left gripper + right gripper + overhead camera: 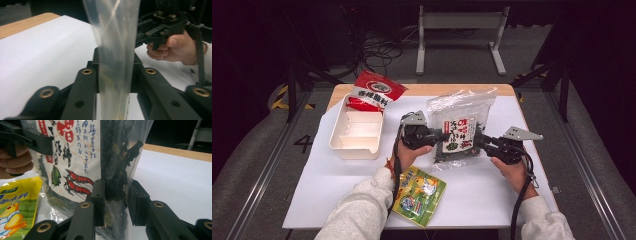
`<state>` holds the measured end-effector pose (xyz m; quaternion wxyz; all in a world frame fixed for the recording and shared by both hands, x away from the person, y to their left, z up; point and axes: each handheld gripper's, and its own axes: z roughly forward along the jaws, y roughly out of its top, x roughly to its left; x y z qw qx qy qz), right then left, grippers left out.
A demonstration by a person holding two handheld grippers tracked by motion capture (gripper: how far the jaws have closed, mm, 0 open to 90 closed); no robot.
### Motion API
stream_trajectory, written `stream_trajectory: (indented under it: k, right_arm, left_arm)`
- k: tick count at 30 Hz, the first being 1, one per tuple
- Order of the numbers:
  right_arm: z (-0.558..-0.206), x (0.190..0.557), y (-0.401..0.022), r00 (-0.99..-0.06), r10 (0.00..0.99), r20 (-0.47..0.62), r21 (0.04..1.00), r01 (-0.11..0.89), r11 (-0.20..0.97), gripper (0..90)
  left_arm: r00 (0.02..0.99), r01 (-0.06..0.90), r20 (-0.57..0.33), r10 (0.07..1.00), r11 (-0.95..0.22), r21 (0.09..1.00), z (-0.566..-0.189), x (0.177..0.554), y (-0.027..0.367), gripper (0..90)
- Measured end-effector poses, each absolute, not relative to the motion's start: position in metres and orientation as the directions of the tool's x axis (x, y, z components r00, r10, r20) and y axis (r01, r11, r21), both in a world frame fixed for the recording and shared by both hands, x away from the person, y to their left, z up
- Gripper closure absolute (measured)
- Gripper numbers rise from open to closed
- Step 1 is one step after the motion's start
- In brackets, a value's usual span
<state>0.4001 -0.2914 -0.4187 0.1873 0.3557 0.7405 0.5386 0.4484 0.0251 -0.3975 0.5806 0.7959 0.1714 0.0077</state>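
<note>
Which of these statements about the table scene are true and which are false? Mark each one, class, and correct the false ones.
1. Both grippers grip the clear plastic bag of dark dried seaweed. True: the left gripper holds its left edge and the right gripper its right edge.
2. The white plastic divided tray is full of packets. False: its compartments look empty; only the red and white snack packet leans on its far rim.
3. The yellow and green sachet lies flat on the white sheet, near the person's left sleeve. True.
4. The seaweed bag lies flat inside the tray. False: it is held up between the grippers, right of the tray.
</note>
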Motion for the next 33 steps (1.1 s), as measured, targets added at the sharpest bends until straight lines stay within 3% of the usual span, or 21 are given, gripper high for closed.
stream_trajectory:
  k: [3,10,14,21,33]
  right_arm:
    - [-0.418,0.4,-0.292,-0.675,0.73,0.111,0.933,0.323,0.156,65.1]
    - [-0.41,0.397,-0.292,-0.64,0.761,0.107,0.937,0.32,0.137,42.1]
    - [-0.409,0.397,-0.295,-0.628,0.768,0.127,0.934,0.336,0.12,36.3]
    - [-0.408,0.392,-0.296,-0.63,0.768,0.115,0.926,0.349,0.148,32.4]
    - [-0.41,0.374,-0.297,-0.648,0.76,0.058,0.909,0.349,0.229,31.0]
  left_arm:
    - [0.943,0.256,-0.181,0.281,-0.259,0.931,-0.396,0.446,0.026,78.9]
    - [0.945,0.221,-0.142,0.293,-0.258,0.941,-0.388,0.442,0.038,79.6]
    - [0.941,0.197,-0.11,0.319,-0.254,0.947,-0.378,0.44,0.049,79.6]
    - [0.931,0.158,-0.057,0.361,-0.255,0.954,-0.36,0.439,0.078,79.6]
    - [0.864,0.112,0.032,0.503,-0.254,0.961,-0.322,0.435,0.169,79.5]
